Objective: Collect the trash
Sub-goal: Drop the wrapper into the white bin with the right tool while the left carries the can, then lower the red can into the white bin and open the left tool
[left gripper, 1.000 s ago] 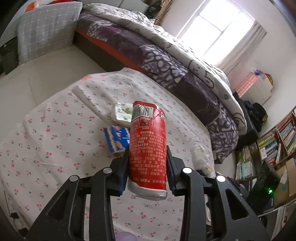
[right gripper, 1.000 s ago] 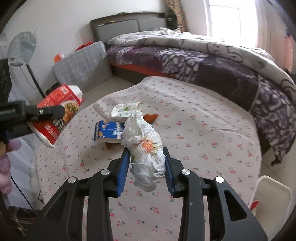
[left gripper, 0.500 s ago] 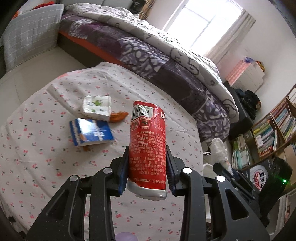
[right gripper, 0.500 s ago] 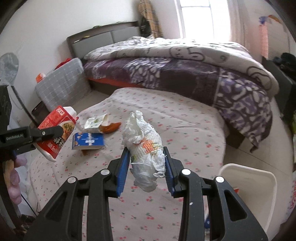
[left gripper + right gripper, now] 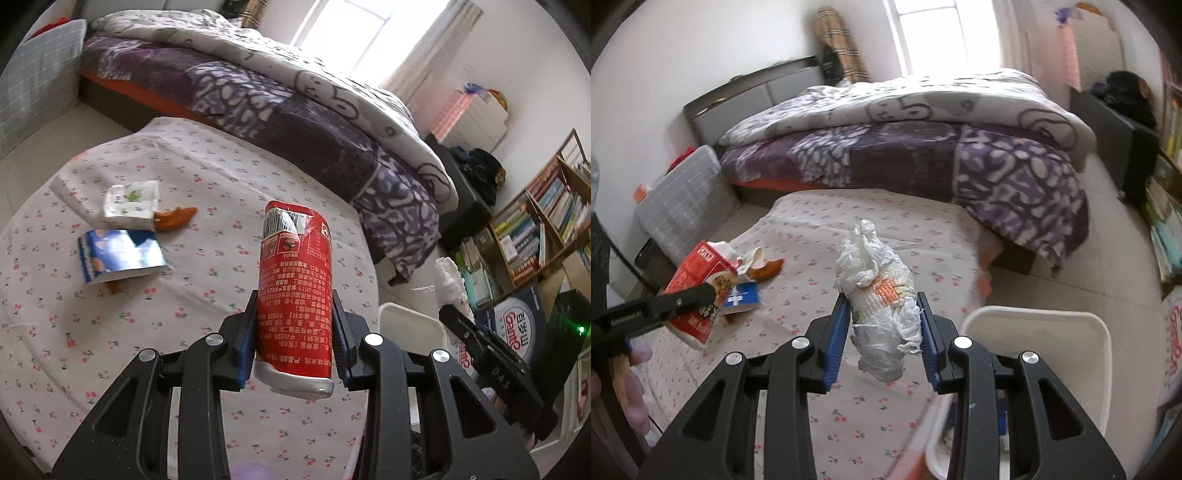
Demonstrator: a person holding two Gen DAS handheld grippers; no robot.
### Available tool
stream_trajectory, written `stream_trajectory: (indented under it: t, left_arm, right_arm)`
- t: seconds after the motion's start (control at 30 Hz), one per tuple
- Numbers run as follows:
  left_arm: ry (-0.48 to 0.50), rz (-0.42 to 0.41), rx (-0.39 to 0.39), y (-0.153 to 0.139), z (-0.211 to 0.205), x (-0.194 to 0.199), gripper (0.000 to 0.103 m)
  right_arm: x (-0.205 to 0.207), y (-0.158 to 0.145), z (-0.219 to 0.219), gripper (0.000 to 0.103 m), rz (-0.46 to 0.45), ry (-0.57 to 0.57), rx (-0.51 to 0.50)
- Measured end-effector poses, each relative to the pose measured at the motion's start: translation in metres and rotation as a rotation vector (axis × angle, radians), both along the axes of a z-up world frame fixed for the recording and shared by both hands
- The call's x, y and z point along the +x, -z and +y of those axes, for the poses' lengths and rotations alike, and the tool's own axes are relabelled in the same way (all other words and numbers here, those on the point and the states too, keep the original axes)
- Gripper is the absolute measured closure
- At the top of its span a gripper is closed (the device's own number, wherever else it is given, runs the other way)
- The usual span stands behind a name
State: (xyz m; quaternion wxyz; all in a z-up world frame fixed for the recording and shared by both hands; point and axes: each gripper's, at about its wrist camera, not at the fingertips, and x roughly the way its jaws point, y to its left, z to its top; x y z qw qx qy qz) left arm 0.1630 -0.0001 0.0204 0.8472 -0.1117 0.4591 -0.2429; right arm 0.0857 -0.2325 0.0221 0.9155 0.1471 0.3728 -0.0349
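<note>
My left gripper point(image 5: 293, 341) is shut on a red carton point(image 5: 293, 295), held upright above the cherry-print tablecloth point(image 5: 147, 325); the carton also shows in the right wrist view point(image 5: 701, 284). My right gripper point(image 5: 882, 332) is shut on a crumpled white tissue wad point(image 5: 879, 291), held above the table's right side. A white bin point(image 5: 1052, 317) stands on the floor just right of the table, also seen in the left wrist view point(image 5: 406, 317). A blue packet point(image 5: 118, 254), a white-green packet point(image 5: 129, 203) and a brown peel point(image 5: 173, 219) lie on the table.
A bed with a purple quilt point(image 5: 923, 147) stands beyond the table. A bookshelf point(image 5: 546, 221) fills the right wall. A grey checked cushion point(image 5: 683, 195) leans at the left.
Both grippers have swung right with their loads. The white bin has come closer into both views, and the trash on the table has slid left.
</note>
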Motion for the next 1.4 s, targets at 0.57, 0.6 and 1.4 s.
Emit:
stream_trajectory:
  t: [0.57,0.6,1.4]
  left_arm:
    - [0.159,-0.006,0.028,0.005,-0.087,-0.028,0.07]
    - [0.169,-0.007,0.03,0.006,-0.092,-0.03,0.07]
    - [0.466,0.007,0.125,0.035,-0.227,-0.097,0.068]
  right_arm:
    - [-0.042,0.0,-0.082,0.065,0.045,0.212,0.036]
    - [-0.046,0.0,-0.088,0.065,0.049,0.231,0.037]
    - [-0.109,-0.004,-0.179,0.022,0.019,0.502,0.058]
